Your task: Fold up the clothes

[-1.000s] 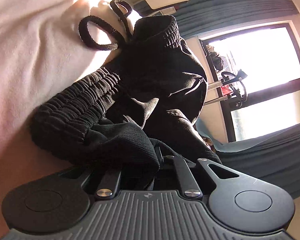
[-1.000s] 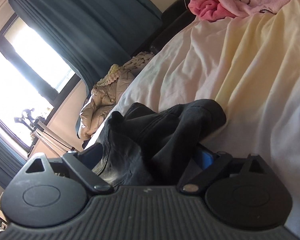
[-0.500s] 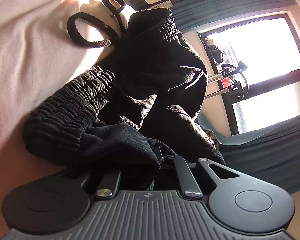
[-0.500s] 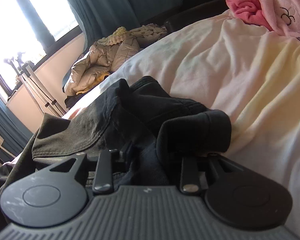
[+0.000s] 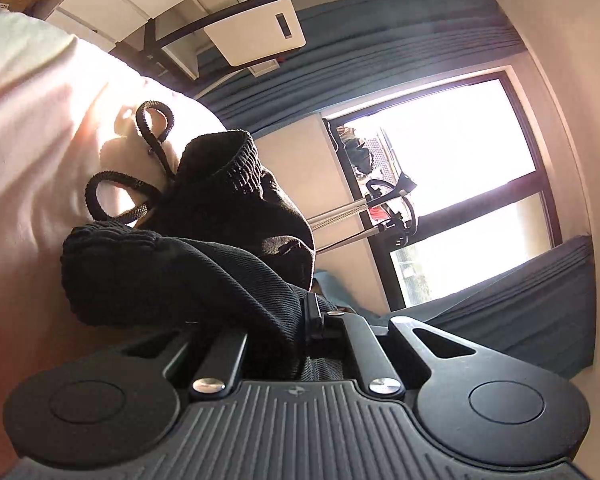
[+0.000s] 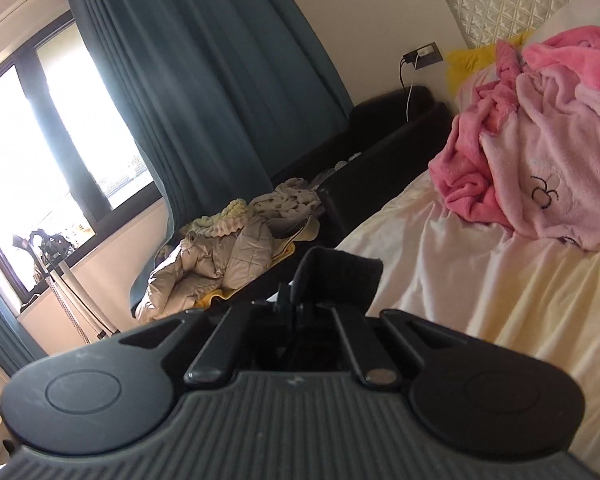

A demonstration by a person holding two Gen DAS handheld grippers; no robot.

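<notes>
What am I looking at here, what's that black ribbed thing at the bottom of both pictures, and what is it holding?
That ribbed thing is a hand-held two-finger gripper; a person carries one in each hand, each with a camera looking along its fingers. In the left view, the left gripper is clamped on black pants with an elastic waistband and a looped drawstring, beside the pale bedsheet. In the right view, the right gripper pinches another part of dark cloth. Behind it on the bed lie pink fleece clothes, with a beige jacket near the curtain.
</notes>
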